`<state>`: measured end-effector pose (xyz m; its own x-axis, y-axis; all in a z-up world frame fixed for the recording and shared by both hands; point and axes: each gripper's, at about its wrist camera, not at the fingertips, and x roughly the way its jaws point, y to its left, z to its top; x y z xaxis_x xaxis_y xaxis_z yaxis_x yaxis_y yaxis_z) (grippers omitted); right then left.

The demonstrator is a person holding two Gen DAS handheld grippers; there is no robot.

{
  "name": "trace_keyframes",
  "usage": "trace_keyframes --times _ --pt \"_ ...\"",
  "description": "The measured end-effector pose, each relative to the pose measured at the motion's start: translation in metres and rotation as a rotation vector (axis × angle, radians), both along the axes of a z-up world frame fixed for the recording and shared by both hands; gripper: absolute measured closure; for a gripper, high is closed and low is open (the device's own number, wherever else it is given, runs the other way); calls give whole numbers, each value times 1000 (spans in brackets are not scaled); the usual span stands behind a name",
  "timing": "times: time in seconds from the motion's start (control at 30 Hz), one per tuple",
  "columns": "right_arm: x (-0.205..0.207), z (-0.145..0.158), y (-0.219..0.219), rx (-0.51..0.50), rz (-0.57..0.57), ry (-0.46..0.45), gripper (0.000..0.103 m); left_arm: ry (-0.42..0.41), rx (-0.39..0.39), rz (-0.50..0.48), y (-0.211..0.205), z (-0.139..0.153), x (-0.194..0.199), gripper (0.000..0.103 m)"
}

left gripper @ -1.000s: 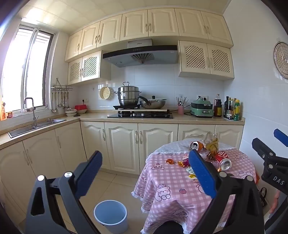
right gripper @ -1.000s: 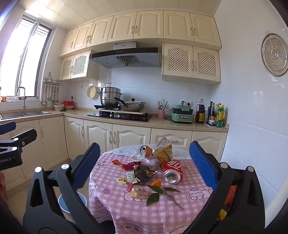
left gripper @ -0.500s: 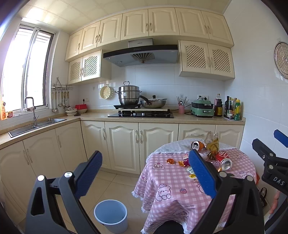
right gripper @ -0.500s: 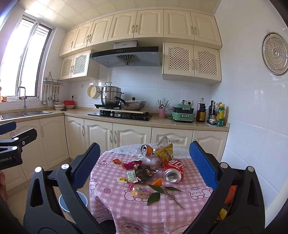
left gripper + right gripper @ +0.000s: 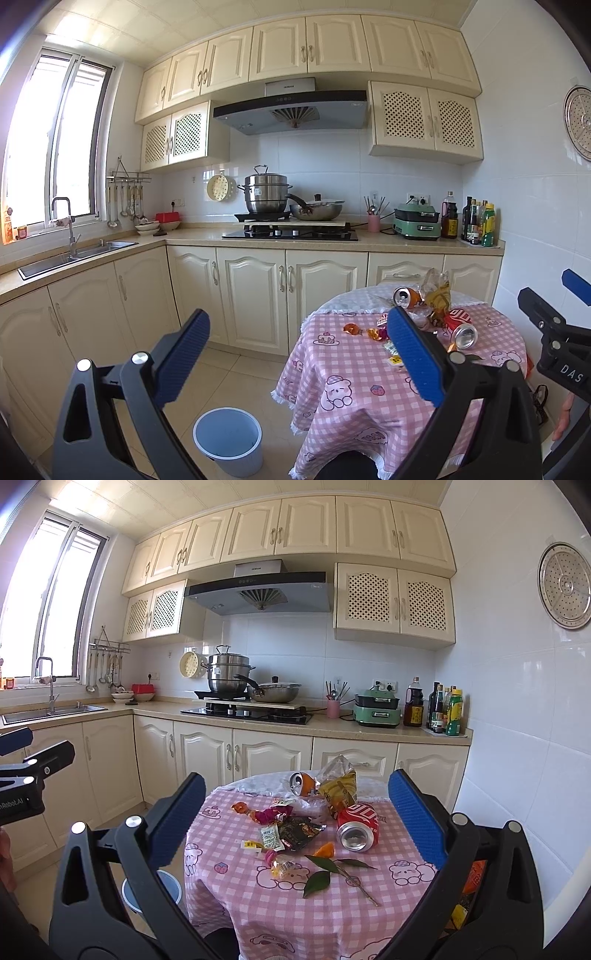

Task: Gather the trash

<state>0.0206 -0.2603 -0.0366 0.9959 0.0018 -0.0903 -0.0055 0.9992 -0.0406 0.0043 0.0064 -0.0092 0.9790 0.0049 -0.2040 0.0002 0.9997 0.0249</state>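
I'm at the approach step: ahead of my right gripper [image 5: 295,812] sits the table [image 5: 332,915] with litter, red can [image 5: 357,830] foremost, the bin [image 5: 228,439] below my left gripper [image 5: 295,354]. Both grippers are released, holding nothing; next I judge I should reach forward and close on the can.

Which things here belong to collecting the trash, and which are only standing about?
For the job: red drink can, orange drink can, dark snack wrapper, leafy twig, pale blue plastic bin.

Not for the job: steel steamer pot, green electric cooker, sauce bottles.
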Motion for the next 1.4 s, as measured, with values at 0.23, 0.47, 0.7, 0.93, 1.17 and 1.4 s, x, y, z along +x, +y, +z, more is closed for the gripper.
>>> trace_keyframes --times 0.23,0.47,0.7,0.93,1.17,1.4 --pt "0 -3 0 0 2 5 6 3 0 2 -1 1 0 8" --pt "0 -4 2 2 3 14 6 6 2 3 -1 0 0 8" --pt "0 -6 3 3 7 22 6 9 0 6 -2 -1 1 8" --pt "0 -6 3 5 7 27 6 16 -1 7 -2 -3 2 8" --pt "-2 -6 4 5 7 29 6 17 -1 7 -1 -3 2 8" --pt "-1 -10 4 8 10 35 6 19 -1 9 -3 -4 4 8"
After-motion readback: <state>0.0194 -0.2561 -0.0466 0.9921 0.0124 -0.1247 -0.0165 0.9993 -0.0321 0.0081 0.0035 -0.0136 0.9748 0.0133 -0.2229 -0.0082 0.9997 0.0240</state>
